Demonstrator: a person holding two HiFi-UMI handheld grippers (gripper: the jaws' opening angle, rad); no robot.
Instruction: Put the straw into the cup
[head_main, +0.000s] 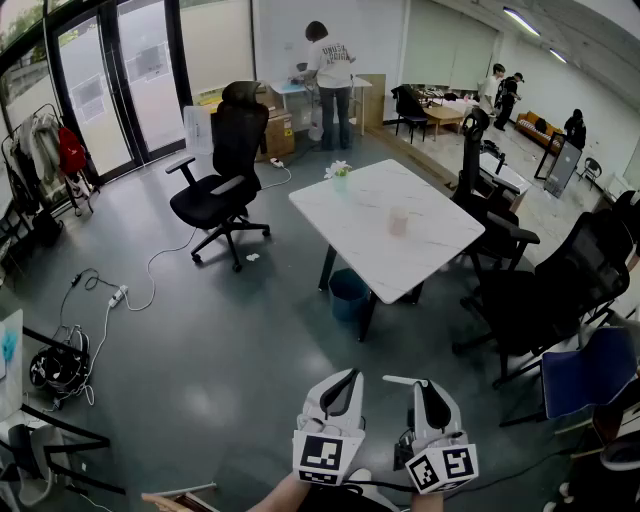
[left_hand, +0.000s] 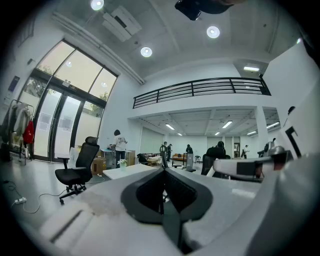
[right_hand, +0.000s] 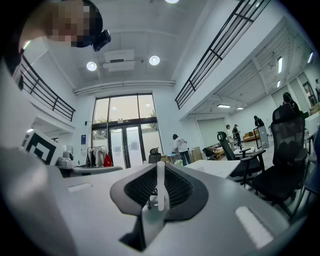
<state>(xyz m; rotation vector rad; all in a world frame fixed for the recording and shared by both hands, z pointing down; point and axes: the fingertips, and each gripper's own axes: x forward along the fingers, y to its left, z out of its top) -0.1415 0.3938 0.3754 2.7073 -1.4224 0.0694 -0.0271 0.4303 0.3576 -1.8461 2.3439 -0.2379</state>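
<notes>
A pale pink translucent cup (head_main: 398, 221) stands on the white marble table (head_main: 430, 250) across the room, far from both grippers. At the bottom of the head view, both grippers are held level and side by side over the grey floor. My right gripper (head_main: 425, 383) is shut on a white straw (head_main: 398, 380), which sticks out to the left of its tips. In the right gripper view the straw (right_hand: 160, 182) stands upright between the jaws of the right gripper (right_hand: 160, 175). My left gripper (head_main: 345, 376) is shut with nothing in it; its jaws meet in the left gripper (left_hand: 164, 172) view.
Black office chairs stand to the left (head_main: 222, 175) and right (head_main: 560, 290) of the table. A small vase of flowers (head_main: 339, 172) sits on the table's far corner and a blue bin (head_main: 349, 295) under it. Cables (head_main: 110, 295) trail on the floor at left. People stand at the back.
</notes>
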